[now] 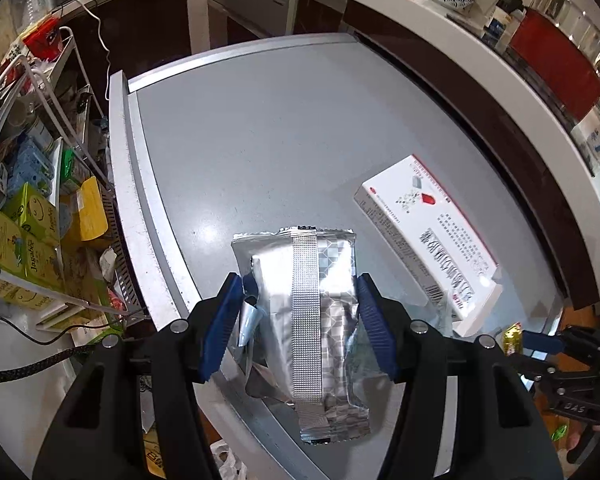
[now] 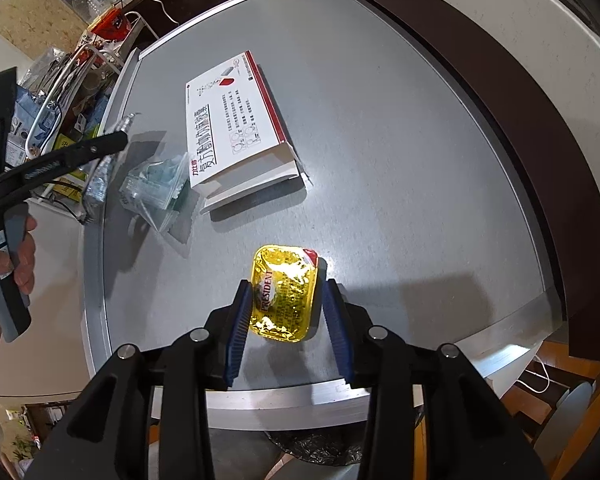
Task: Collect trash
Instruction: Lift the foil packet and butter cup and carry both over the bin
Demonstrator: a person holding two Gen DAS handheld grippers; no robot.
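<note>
Left gripper closed on a crumpled silver wrapper, blue pads pressing both of its sides, jaws held fairly wide by the wrapper's bulk. Wrapper lifted over the near-left part of the grey table, its lower end hanging past the table's metal edge. To the right on the table, a white medicine box with red trim, lying flat, one end flap open. Beside the box, toward the near edge, a clear plastic packet, partly hidden behind the right-hand finger. Far right in the left wrist view, the other gripper carrying something gold. Left of the table, a wire rack crowded with green snack boxes.

Right gripper gripping a gold foil butter tub, "PRESIDENT" printed on its lid, blue pads against its two long sides, jaws only partly open around it. Tub near the front edge of the table; hard to tell whether resting on the surface or raised just off it. Further back, the white medicine box, open flap toward the camera. Just left of the box, the clear plastic packet, crumpled, touching or nearly touching the box. At the far left, a hand around the other gripper's handle.
</note>
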